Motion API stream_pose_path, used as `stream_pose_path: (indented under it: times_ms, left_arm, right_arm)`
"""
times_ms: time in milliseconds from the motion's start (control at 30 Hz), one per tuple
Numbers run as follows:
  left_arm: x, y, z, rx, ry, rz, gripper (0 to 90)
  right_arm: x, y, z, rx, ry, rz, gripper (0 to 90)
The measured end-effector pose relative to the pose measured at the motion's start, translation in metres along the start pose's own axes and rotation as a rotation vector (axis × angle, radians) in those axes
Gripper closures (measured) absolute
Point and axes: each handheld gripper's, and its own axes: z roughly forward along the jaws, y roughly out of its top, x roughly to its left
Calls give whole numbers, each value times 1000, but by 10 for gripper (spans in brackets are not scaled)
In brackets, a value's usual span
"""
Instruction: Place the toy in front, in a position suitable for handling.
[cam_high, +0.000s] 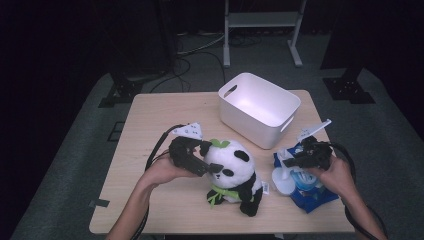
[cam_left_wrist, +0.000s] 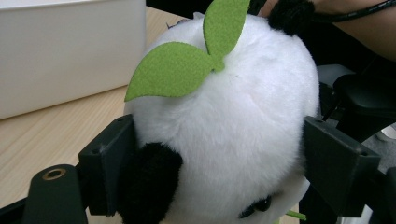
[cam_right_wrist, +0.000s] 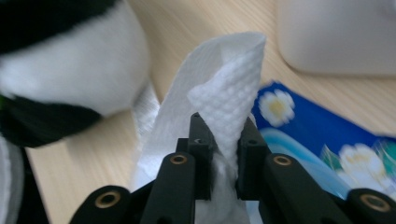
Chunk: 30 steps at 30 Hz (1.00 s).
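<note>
Your left gripper (cam_high: 206, 159) is clamping the panda's (cam_high: 235, 175) head wide; your right gripper (cam_right_wrist: 223, 154) is pinching a tissue (cam_right_wrist: 219, 98) near the tabletop's (cam_high: 165, 115) right edge.

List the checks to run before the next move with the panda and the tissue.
1. Left tongs clamped on the panda's head: ok.
2. Right tongs pinching the white tissue: ok, the sheet sits between the pads.
3. Tissue free of the blue pack: cannot tell.
4. Panda upright on the table: ok.
5. White bin empty and within the table's edge: ok.
</note>
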Motion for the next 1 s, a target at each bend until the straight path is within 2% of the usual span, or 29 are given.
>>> stream_pose_path:
  times_ms: [233, 400, 567, 700, 867, 933, 1000]
  left_arm:
    - [2, -5, -5, -2, 6, -17, 168]
    - [2, -5, -6, 4, 6, -20, 167]
    - [3, -6, -7, 8, 7, -22, 167]
    - [3, -5, -7, 13, 7, -21, 167]
    - [3, -4, -7, 18, 7, -19, 167]
    - [3, -4, -7, 21, 8, -19, 167]
    - [4, -4, -7, 21, 7, -21, 167]
  right_arm:
    - [-6, -7, 4, 13, -30, 32, 587]
    - [-4, -3, 0, 25, -52, 24, 528]
    - [-1, 3, -12, -12, -60, 31, 459]
    - [10, 11, -18, -45, -69, -7, 422]
    - [23, 21, -17, -38, -95, -66, 416]
    - [28, 23, -16, -57, -57, -66, 408]
    - [38, 26, -13, -84, 12, -100, 388]
